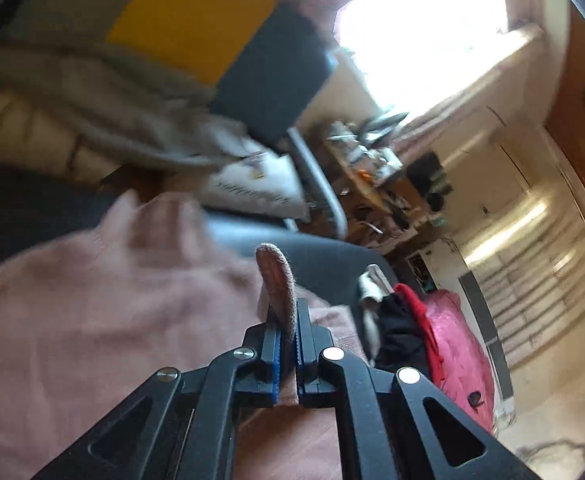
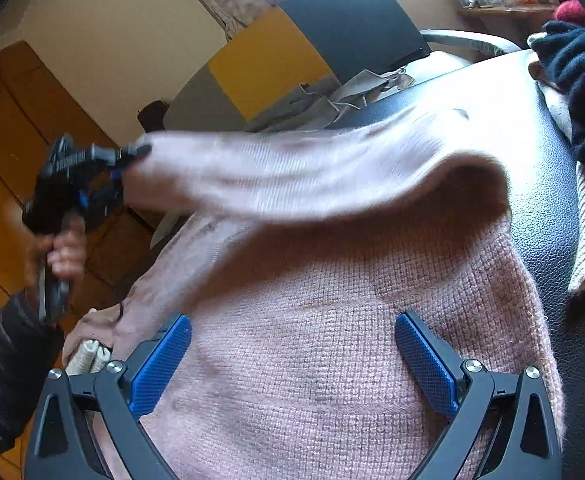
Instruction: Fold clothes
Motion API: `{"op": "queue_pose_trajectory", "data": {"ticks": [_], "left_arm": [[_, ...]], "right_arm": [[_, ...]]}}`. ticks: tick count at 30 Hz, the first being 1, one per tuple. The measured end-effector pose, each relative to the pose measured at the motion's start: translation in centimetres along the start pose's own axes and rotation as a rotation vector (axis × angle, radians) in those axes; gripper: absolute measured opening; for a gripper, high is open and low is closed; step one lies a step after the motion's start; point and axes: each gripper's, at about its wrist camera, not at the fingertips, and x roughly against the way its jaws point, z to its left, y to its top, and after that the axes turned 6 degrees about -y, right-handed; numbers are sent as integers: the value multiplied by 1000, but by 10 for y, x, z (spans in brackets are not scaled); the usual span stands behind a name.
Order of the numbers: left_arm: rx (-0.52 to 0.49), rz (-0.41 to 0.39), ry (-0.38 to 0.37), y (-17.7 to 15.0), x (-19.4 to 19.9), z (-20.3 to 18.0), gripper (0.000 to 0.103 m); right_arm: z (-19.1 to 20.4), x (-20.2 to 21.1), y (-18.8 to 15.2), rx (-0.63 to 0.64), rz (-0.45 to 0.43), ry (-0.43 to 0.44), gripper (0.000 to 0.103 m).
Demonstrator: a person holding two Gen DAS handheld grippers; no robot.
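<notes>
Left gripper clamped, right gripper spread wide

The left black two-finger gripper with blue ribbed pads (image 1: 288, 344) has its jaws drawn close together, pinching a fold of pink knit fabric that pokes out toward twelve o'clock in its own wrist view. In the right wrist view this same gripper (image 2: 132, 154) sits at nine o'clock, motion-blurred, its tip pointing toward three o'clock. The person's bare left hand (image 2: 62, 250) wraps its handle from below, and a dark ribbed sleeve (image 2: 8, 364) runs down toward seven o'clock. The right black gripper with blue textured pads (image 2: 292, 360) has its fingers far apart, one pad at seven o'clock, the other at five.
</notes>
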Motion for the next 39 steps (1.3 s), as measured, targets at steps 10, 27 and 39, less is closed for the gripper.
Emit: {"op": "queue_pose_trajectory", "data": {"ticks": [10,27,39], "left_arm": [[116,-115,27,-23,68,64,4],[234,-60,75,-59,85,115,7],[66,52,180,-58,43,71,13]], "right_arm": [[1,13,26,-62,-23,1,103],[12,-79,65,104,23,-227,103],[27,-82,70,176,57,-296,103]]}}
